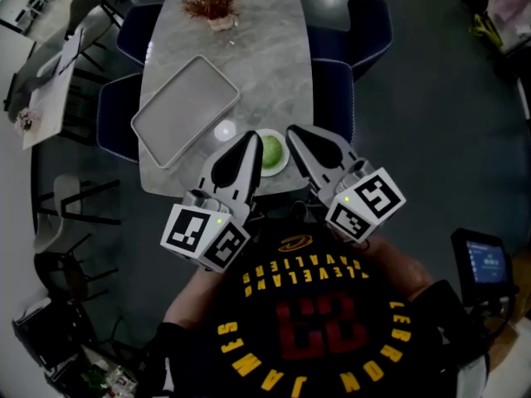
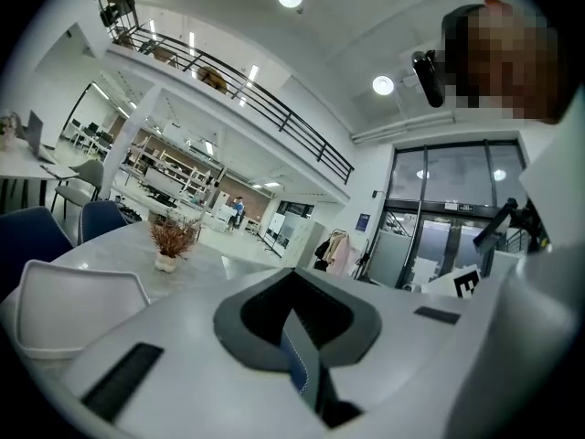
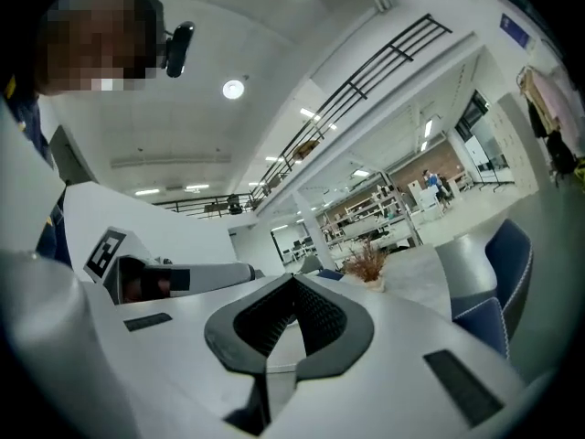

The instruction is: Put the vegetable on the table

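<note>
Left gripper [image 1: 249, 139] is sitting clenched with nothing between its jaws; right gripper [image 1: 295, 133] is likewise closed and empty. Both are pointing level near the chest. Vegetable [image 1: 272, 150] is lying ahead and below, between the two tips, about equally near each; it looks round, with no clear long axis. It is resting in a small plate [image 1: 283, 167] at the table's [image 1: 274, 73] near edge. Tray [image 1: 184, 110], further left, is holding nothing. Plant [image 1: 213, 2] is standing at the far end.

The black jersey [image 1: 315, 363] reads Cleveland Cavaliers; 23; LeBron James.
</note>
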The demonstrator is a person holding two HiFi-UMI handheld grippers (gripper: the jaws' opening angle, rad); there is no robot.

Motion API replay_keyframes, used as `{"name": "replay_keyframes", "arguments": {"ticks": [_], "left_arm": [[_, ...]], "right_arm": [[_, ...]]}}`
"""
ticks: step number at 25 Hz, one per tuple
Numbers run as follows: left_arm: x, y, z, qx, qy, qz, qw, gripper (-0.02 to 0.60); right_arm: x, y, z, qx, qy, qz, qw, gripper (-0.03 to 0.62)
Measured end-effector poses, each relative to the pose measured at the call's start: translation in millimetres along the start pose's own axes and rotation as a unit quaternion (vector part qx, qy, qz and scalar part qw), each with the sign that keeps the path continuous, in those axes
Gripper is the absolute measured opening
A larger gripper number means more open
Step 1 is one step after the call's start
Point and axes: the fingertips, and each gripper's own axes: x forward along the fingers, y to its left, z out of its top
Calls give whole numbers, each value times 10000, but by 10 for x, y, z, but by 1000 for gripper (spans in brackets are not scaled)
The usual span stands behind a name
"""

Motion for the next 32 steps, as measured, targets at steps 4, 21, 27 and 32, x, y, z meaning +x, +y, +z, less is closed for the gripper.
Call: {"name": "replay_keyframes", "arguments": {"ticks": [4,21,27,32], "left_arm": [[19,-47,-48,210,18,-4,9998,0],[-2,97,-122,407,44,159,9990,0],[2,99,-113,421,53,148,9990,0],[7,150,-142,383,130,169,9990,0]], "right_arm": [[-21,-41,19,-292,-36,-72,9995,5],[96,-53,-88,-618,59,-195,9979,5],[83,-47,-80,-667,68,-260,9974,5],[112,-62,-112,-624,96,-285,9976,5]]}}
